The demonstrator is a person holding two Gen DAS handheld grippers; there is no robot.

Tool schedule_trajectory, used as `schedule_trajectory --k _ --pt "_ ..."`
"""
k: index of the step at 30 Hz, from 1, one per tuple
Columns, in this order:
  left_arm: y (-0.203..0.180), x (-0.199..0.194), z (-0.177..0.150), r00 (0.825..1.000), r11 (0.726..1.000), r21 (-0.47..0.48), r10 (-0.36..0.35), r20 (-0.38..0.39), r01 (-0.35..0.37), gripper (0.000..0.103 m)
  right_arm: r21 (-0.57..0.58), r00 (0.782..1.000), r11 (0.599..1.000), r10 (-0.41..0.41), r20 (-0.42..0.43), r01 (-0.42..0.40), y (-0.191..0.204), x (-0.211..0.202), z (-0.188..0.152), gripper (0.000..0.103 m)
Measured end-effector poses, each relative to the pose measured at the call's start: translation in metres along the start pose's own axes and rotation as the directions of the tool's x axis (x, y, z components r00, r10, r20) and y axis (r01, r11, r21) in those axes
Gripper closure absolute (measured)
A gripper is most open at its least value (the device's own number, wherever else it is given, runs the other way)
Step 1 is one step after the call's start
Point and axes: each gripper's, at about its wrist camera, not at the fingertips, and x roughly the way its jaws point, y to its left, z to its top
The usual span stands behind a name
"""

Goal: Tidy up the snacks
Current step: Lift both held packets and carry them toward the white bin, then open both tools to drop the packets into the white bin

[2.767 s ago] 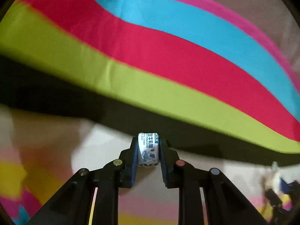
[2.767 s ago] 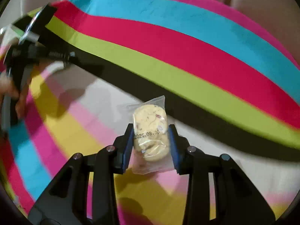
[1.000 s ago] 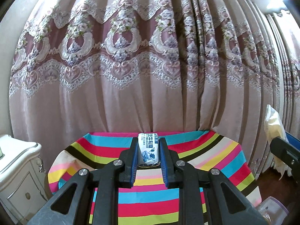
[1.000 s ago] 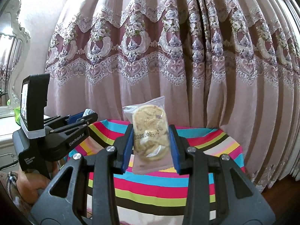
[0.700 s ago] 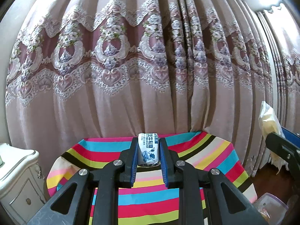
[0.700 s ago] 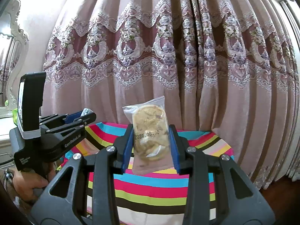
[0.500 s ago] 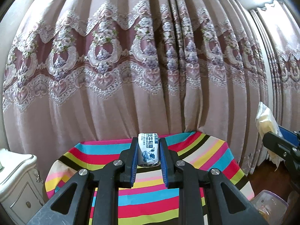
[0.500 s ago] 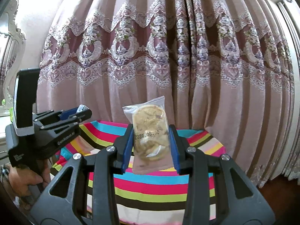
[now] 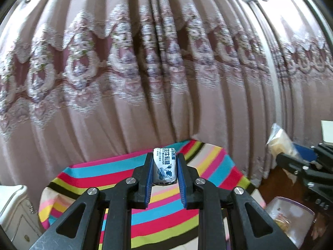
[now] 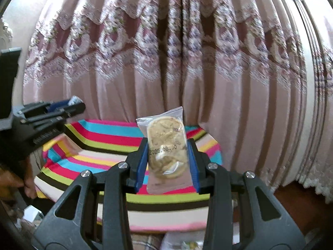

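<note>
My left gripper [image 9: 165, 168] is shut on a small white-and-blue milk candy [image 9: 165, 167] and holds it in the air, well back from the striped table [image 9: 100, 175]. My right gripper [image 10: 168, 156] is shut on a clear packet with a cookie [image 10: 166, 145] stamped with a date, also held high above the striped tablecloth [image 10: 104, 137]. The right gripper with its packet shows at the right edge of the left wrist view [image 9: 291, 158]. The left gripper shows at the left of the right wrist view [image 10: 68, 106].
A pink patterned curtain [image 9: 145, 83] hangs behind the table. A white cabinet [image 9: 12, 208] stands at the left. A clear plastic container [image 9: 289, 220] with snacks sits low at the right. More packets lie below the table edge [image 10: 187, 243].
Both grippers have risen from close over the tablecloth and pulled back, each still holding its snack. In the last second they drift further and the table shrinks in view.
</note>
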Motion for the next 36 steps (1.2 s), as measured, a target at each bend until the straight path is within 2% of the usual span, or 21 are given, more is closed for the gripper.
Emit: schedule_trajectory --k 8,10,11,13,15,20,22,24,25,26,27,28,29,30,31,32,34,36 --pt "-0.049 -0.004 0.003 0.993 0.991 0.066 -0.114 0.000 0.114 0.081 0.051 0.990 0.989 -0.136 -0.036 0.138 -0.058 -0.032 -0.017 0.063" --pt "-0.064 -0.001 0.003 0.988 0.985 0.075 -0.154 -0.024 0.155 0.081 0.054 0.983 0.983 -0.170 -0.062 0.174 -0.070 -0.040 -0.024 0.063" --pt "-0.074 0.002 0.000 0.980 0.977 0.079 -0.194 -0.052 0.197 0.081 0.053 0.981 0.981 -0.180 -0.076 0.185 -0.075 -0.042 -0.027 0.063" --pt "-0.094 0.010 -0.007 0.956 0.958 0.072 -0.270 -0.115 0.279 0.081 0.053 0.970 0.975 -0.205 -0.129 0.214 -0.087 -0.046 -0.040 0.063" --pt "-0.114 0.018 -0.019 0.925 0.935 0.061 -0.332 -0.186 0.348 0.081 0.062 0.954 0.969 -0.225 -0.197 0.241 -0.099 -0.045 -0.055 0.063" --pt "-0.158 0.042 -0.050 0.830 0.881 0.014 -0.439 -0.345 0.472 0.081 0.124 0.924 0.950 -0.241 -0.297 0.288 -0.124 -0.046 -0.082 0.063" --pt "-0.172 0.047 -0.060 0.800 0.864 0.007 -0.463 -0.382 0.503 0.081 0.123 0.912 0.945 -0.248 -0.327 0.302 -0.131 -0.045 -0.089 0.063" --pt "-0.179 0.048 -0.068 0.775 0.847 -0.012 -0.493 -0.395 0.532 0.080 0.140 0.906 0.944 -0.234 -0.353 0.298 -0.139 -0.042 -0.097 0.063" --pt "-0.181 0.050 -0.071 0.757 0.831 -0.031 -0.520 -0.395 0.555 0.079 0.143 0.902 0.945 -0.224 -0.369 0.293 -0.140 -0.041 -0.100 0.062" --pt "-0.183 0.054 -0.074 0.737 0.817 -0.048 -0.541 -0.406 0.574 0.063 0.142 0.888 0.948 -0.204 -0.412 0.284 -0.143 -0.034 -0.107 0.050" --pt "-0.185 0.059 -0.077 0.713 0.806 -0.063 -0.554 -0.429 0.588 0.025 0.139 0.871 0.948 -0.198 -0.449 0.287 -0.145 -0.030 -0.112 0.039" --pt "-0.186 0.066 -0.080 0.704 0.812 -0.071 -0.542 -0.459 0.579 0.000 0.133 0.855 0.945 -0.203 -0.478 0.299 -0.147 -0.025 -0.117 0.018" --pt "-0.182 0.068 -0.081 0.731 0.841 -0.069 -0.505 -0.460 0.537 0.000 0.125 0.840 0.940 -0.219 -0.496 0.318 -0.149 -0.024 -0.121 0.012" --pt "-0.176 0.068 -0.078 0.755 0.858 -0.067 -0.483 -0.444 0.509 0.000 0.117 0.832 0.936 -0.233 -0.503 0.332 -0.150 -0.024 -0.124 0.012" --pt "-0.167 0.063 -0.073 0.777 0.865 -0.072 -0.480 -0.408 0.496 0.000 0.108 0.828 0.935 -0.240 -0.507 0.338 -0.150 -0.024 -0.126 0.012" --pt "-0.159 0.059 -0.067 0.787 0.864 -0.075 -0.486 -0.381 0.498 0.000 0.098 0.824 0.934 -0.250 -0.509 0.344 -0.149 -0.025 -0.127 0.012" --pt "-0.140 0.041 -0.049 0.831 0.872 -0.070 -0.483 -0.275 0.484 0.000 0.067 0.804 0.928 -0.278 -0.525 0.365 -0.149 -0.026 -0.128 0.011" --pt "-0.123 0.027 -0.032 0.869 0.887 -0.058 -0.461 -0.182 0.458 0.000 0.073 0.795 0.927 -0.273 -0.542 0.368 -0.150 -0.026 -0.127 0.011"
